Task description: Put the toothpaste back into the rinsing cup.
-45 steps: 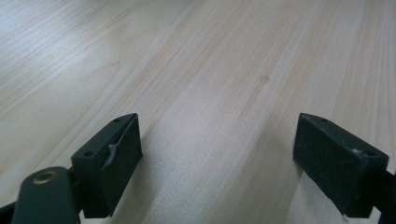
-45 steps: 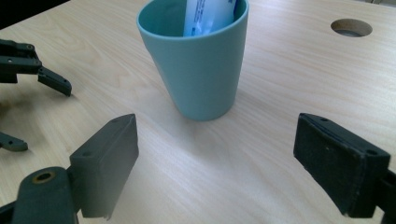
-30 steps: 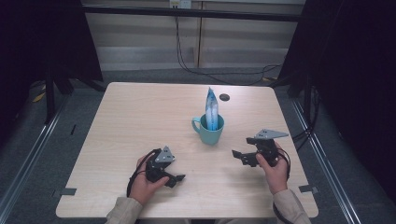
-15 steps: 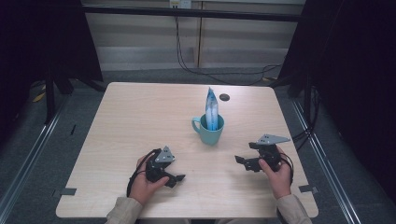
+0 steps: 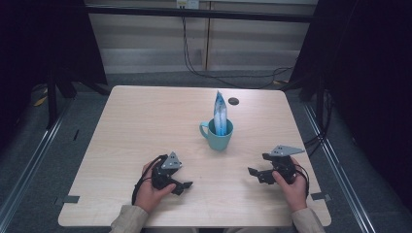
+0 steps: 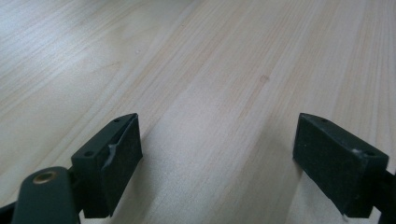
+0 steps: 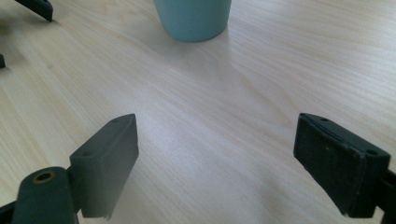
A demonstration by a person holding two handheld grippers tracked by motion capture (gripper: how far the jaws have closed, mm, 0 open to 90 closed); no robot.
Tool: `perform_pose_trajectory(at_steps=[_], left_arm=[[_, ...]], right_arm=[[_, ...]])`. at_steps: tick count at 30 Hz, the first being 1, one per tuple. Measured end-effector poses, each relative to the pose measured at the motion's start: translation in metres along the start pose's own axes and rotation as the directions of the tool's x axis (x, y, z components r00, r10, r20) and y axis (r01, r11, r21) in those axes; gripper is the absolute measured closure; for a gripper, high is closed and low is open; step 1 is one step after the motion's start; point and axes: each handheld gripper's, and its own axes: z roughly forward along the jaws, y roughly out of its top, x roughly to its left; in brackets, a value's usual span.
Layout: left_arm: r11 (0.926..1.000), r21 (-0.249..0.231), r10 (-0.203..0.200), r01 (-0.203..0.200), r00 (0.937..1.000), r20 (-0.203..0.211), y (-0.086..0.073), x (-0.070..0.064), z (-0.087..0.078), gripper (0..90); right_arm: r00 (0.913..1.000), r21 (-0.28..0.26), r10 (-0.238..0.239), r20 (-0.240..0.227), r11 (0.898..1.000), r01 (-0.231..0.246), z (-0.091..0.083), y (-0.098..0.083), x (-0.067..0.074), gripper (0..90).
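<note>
While the teal mug (image 5: 217, 135) stands upright near the middle of the desk (image 5: 126, 121), a blue pouch (image 5: 220, 114) sticks up out of it, leaning slightly. The left hand-held gripper (image 5: 180, 185) rests low on the desk, nearer the person than the mug and to its left, well apart from it; its jaws are spread wide over bare wood. The right hand-held gripper (image 5: 257, 174) sits to the mug's right, also nearer the person, jaws released and empty, pointing toward the mug (image 7: 193, 18). A small dark disc (image 5: 233, 101) lies beyond the mug.
</note>
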Motion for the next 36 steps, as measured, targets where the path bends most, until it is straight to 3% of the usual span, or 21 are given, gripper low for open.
perform_pose_trajectory(at_steps=[11, 21, 36], left_arm=[[1.0000, 0.001, 0.001, -0.001, 1.0000, 0.000, 0.000, 0.000, 0.000, 15.1], [1.0000, 0.006, 0.007, -0.007, 1.0000, 0.001, 0.000, 0.000, 0.000, 15.1], [1.0000, 0.001, 0.002, -0.002, 1.0000, 0.000, 0.000, 0.000, 0.000, 15.1]], right_arm=[[1.0000, 0.025, -0.009, 0.004, 1.000, 0.009, 0.000, -0.010, 0.000, 14.0], [0.9998, 0.018, 0.016, 0.011, 1.000, -0.017, -0.002, -0.020, 0.000, 14.0], [0.9983, 0.080, -0.039, 0.042, 0.996, 0.036, 0.005, -0.028, 0.003, 13.7]])
